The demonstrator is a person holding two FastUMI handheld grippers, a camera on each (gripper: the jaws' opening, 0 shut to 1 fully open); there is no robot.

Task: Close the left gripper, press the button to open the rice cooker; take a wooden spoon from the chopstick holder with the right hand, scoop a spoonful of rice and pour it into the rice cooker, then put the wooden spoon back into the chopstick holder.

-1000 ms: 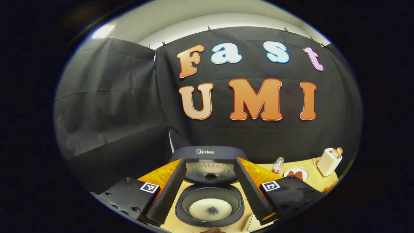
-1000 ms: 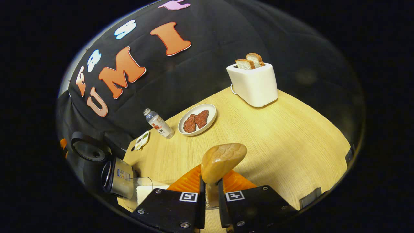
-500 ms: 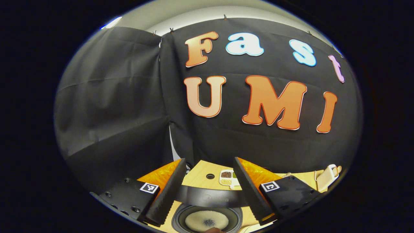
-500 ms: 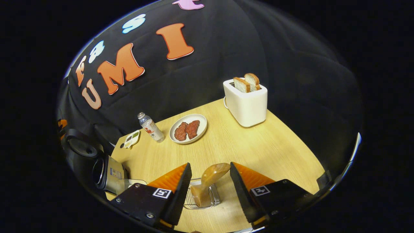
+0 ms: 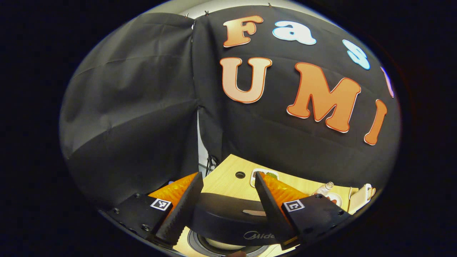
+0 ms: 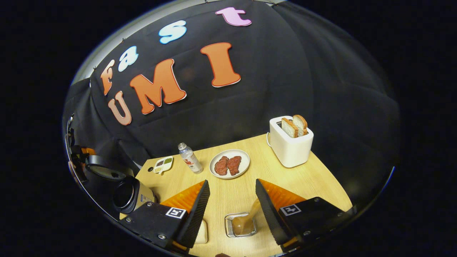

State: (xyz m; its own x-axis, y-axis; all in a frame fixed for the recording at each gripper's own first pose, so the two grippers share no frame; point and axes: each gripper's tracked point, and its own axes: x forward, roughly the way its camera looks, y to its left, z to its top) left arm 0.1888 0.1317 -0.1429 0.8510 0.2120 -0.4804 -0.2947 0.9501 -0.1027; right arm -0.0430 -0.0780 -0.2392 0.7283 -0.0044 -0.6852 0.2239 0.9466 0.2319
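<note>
The dark rice cooker lid [image 5: 228, 217] lies tipped forward between the fingers of my open left gripper [image 5: 227, 175]. White rice shows in the inner pot [image 5: 219, 245] just below the lid's edge. In the right gripper view, the cooker [image 6: 126, 194] stands at the far left with its lid [image 6: 103, 172] raised at a slant. My right gripper [image 6: 232, 182] is open and holds nothing. It hangs above the wire chopstick holder [image 6: 228, 228]. The wooden spoon [image 6: 245, 221] stands in the holder and leans toward the right finger.
On the wooden table [image 6: 321, 182] stand a white toaster [image 6: 291, 148] with bread, a plate of meat [image 6: 229, 165], a small bottle [image 6: 190, 158] and a little seasoning dish [image 6: 163, 164]. A pale container [image 6: 202, 232] sits partly hidden under my right gripper's left finger.
My right gripper opened, left the spoon in the holder and drew back upward. My left gripper rose over the cooker, whose lid went from upright to tipped forward.
</note>
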